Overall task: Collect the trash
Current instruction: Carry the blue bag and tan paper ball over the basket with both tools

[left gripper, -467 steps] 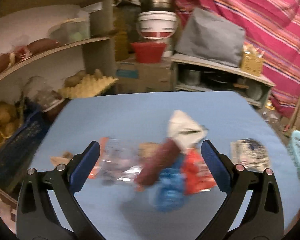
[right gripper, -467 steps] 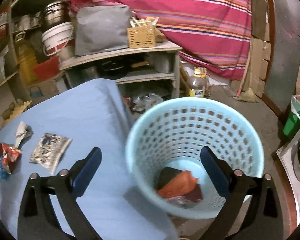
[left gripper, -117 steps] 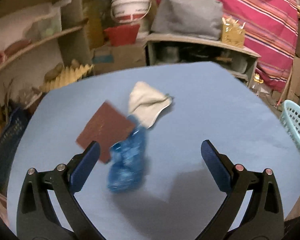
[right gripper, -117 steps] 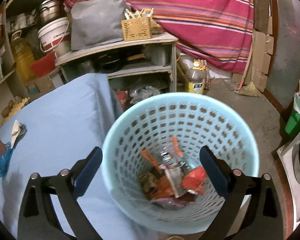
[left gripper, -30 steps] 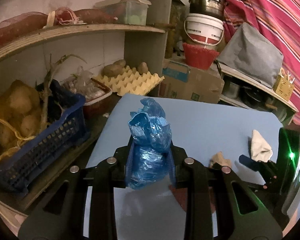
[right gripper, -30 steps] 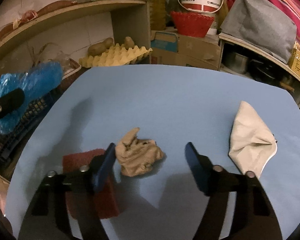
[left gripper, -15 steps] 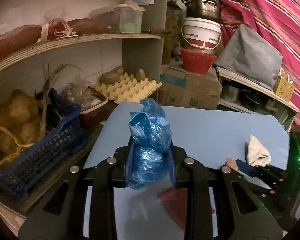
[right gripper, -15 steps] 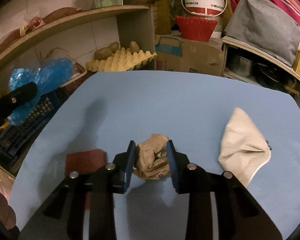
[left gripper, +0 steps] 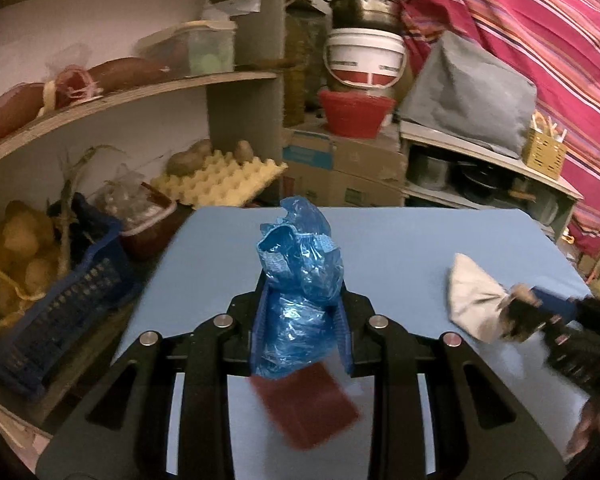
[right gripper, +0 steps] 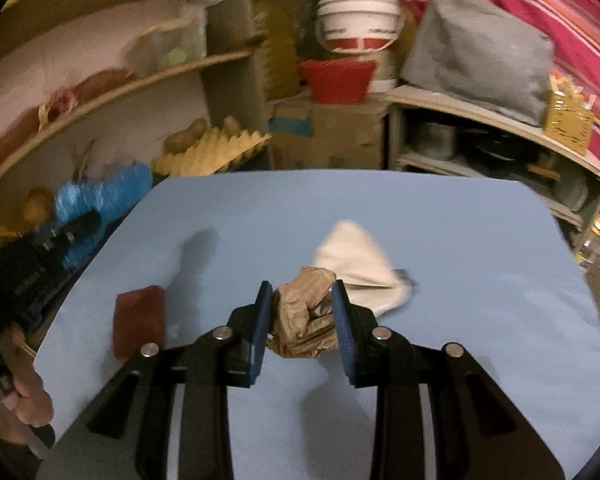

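My left gripper (left gripper: 302, 300) is shut on a crumpled blue plastic bag (left gripper: 297, 276) and holds it above the blue table (left gripper: 400, 240). My right gripper (right gripper: 300, 300) is shut on a crumpled brown paper wad (right gripper: 304, 312), lifted off the table. A dark red flat packet (left gripper: 306, 408) lies on the table below the left gripper; it also shows in the right wrist view (right gripper: 137, 320). A white cloth-like wrapper (right gripper: 356, 260) lies just beyond the right gripper, and in the left wrist view (left gripper: 472, 300) at the right. The left gripper with the blue bag (right gripper: 99, 196) shows at the left of the right wrist view.
Wooden shelves (left gripper: 139, 92) with sweet potatoes, an egg tray (left gripper: 219, 184) and a blue crate of potatoes (left gripper: 47, 280) stand left of the table. Cardboard boxes, a red bowl (left gripper: 356, 114) and a white bucket (left gripper: 362, 60) stand behind. A striped cloth (left gripper: 560, 20) hangs at right.
My right gripper has lifted the brown paper wad off the table and swung right, nearer the white wrapper. My left gripper still holds the blue bag and has risen slightly.
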Demonstrator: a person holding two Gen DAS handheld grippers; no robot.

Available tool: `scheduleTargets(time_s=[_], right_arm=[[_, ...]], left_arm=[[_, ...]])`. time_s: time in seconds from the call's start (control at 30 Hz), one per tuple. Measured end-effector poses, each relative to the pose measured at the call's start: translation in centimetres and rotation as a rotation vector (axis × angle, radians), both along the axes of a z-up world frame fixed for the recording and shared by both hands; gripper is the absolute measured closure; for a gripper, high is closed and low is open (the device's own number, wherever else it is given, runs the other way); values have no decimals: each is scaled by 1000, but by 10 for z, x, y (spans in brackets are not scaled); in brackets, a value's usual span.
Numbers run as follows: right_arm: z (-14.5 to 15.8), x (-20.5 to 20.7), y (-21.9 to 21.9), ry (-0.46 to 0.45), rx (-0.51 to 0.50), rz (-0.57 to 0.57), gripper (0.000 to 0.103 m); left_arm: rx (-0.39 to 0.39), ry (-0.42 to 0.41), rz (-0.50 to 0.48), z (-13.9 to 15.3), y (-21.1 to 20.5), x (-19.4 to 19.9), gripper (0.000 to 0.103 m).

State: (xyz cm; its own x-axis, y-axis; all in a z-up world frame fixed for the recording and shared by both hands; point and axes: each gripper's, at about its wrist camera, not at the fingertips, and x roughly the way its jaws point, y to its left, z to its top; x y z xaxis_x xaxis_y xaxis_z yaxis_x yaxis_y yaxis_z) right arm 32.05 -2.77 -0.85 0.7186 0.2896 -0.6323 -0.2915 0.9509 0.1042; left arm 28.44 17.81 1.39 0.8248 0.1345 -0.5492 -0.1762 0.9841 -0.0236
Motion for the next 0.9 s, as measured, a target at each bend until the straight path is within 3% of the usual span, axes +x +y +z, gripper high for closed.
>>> scheduleTargets(time_s=[0.2,0.5,0.9], right_arm=[[25,-17,-87,-36,1,-83,73],[44,-47,-219,-75,-6,-219,72],[41,-95,-397,-74,-58,-446,72]], left_arm=[[-30,9,-38,-2,-60,-4,76],[-42,-26,-144,22,-176,-11,76],[-22,-20,-418,25,-360,-17,76]])
